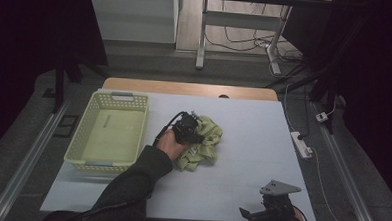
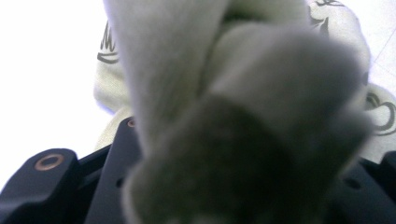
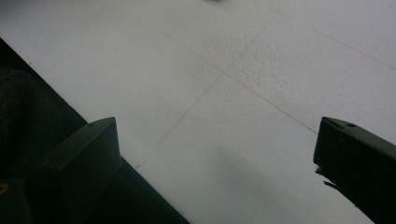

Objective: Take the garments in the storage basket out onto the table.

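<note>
— Right up against the lens of the left gripper view, what is that grey blur?

— Cloth [image 2: 243, 121]. A thick fold of it stands bunched between the black jaws of the left gripper [image 2: 233, 196], so near that it goes out of focus. The jaws close on that fold and hold it.

— Any writing on it?

— Dark printed marks, curling lines on the pale fabric at both edges of that view. They look like part of a drawing or lettering, but I cannot read a word of them.

— Where does the cloth lie on the table?

— From the high view, the cloth [image 1: 202, 143] is a crumpled yellow-green heap near the middle of the white table top [image 1: 252, 158]. The left gripper [image 1: 187, 129] sits on its upper left part, with the person's hand just behind it and a dark sleeve running down to the bottom edge.

— And the basket?

— A pale yellow-green basket [image 1: 134, 102] with slotted walls stands left of the cloth, near but apart from it. I see a faint mark on its floor and no object that I can make out inside. No label readable.

— The other gripper?

— The right gripper [image 1: 272, 211] is at the near edge of the table, well apart from the cloth, its grey plate on top. In the right gripper view its jaws [image 3: 219, 154] stand wide, with bare white table surface between them.
</note>
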Action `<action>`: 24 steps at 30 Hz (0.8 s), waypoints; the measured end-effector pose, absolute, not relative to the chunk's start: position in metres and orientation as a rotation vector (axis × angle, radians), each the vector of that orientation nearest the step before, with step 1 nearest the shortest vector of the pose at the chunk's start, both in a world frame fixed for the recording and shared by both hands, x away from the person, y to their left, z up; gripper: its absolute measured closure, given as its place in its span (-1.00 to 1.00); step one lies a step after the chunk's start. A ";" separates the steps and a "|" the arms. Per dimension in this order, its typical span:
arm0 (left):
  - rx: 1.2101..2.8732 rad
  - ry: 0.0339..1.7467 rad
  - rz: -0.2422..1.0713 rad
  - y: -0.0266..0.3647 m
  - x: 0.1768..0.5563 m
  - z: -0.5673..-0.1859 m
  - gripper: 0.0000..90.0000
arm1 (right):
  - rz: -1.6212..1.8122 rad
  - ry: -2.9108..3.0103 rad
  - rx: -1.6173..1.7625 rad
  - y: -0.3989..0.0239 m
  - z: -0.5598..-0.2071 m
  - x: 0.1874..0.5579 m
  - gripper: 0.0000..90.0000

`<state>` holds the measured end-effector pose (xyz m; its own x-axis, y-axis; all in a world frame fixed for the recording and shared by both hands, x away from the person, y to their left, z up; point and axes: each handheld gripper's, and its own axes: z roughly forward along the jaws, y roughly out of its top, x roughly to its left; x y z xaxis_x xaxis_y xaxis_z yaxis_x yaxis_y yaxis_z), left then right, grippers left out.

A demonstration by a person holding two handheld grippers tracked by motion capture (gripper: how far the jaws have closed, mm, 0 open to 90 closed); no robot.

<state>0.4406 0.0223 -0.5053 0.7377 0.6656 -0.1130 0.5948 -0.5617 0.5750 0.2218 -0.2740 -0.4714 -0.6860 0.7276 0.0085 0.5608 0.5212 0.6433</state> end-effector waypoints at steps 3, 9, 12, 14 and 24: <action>2.384 0.907 0.206 0.017 0.438 -0.508 0.28 | 0.911 2.504 1.076 -0.273 -0.472 0.222 -1.00; 2.399 0.895 0.249 0.013 0.436 -0.512 0.15 | 0.903 2.501 1.078 -0.273 -0.472 0.222 -1.00; 2.381 0.912 0.235 0.015 0.438 -0.512 0.00 | 0.906 2.485 1.093 -0.274 -0.471 0.222 -1.00; 2.376 0.919 0.238 0.015 0.439 -0.512 -0.11 | 0.913 2.483 1.101 -0.275 -0.471 0.222 -1.00; 2.334 0.916 0.209 0.021 0.440 -0.497 -0.60 | 0.913 2.481 1.098 -0.274 -0.471 0.222 -1.00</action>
